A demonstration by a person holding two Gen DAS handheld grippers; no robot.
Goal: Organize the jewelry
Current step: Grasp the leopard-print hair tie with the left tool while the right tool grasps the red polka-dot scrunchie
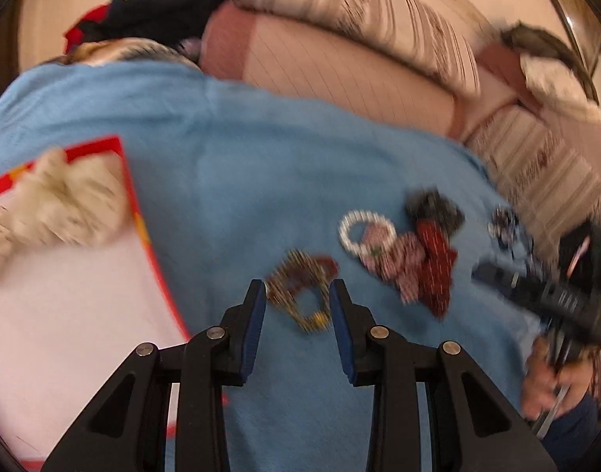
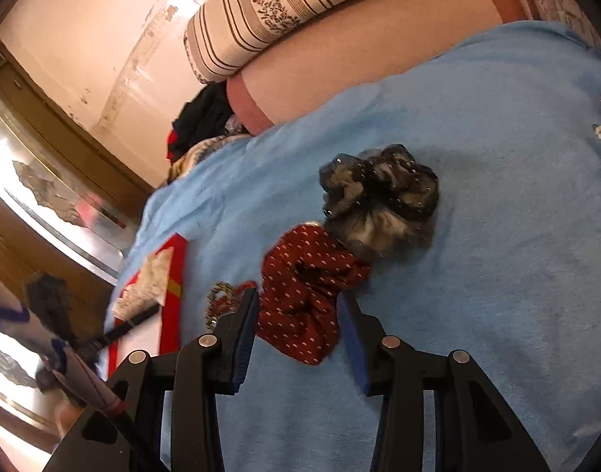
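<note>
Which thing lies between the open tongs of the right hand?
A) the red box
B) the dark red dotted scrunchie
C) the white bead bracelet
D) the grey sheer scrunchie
B: in the right wrist view the dark red dotted scrunchie sits between the fingers of the open right tongs, on the blue cloth.

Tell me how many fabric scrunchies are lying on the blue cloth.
4, though blur may hide more: a cream scrunchie on the red-edged box, and clustered together a dark red dotted scrunchie, a grey-black scrunchie and a pink patterned scrunchie.
</note>
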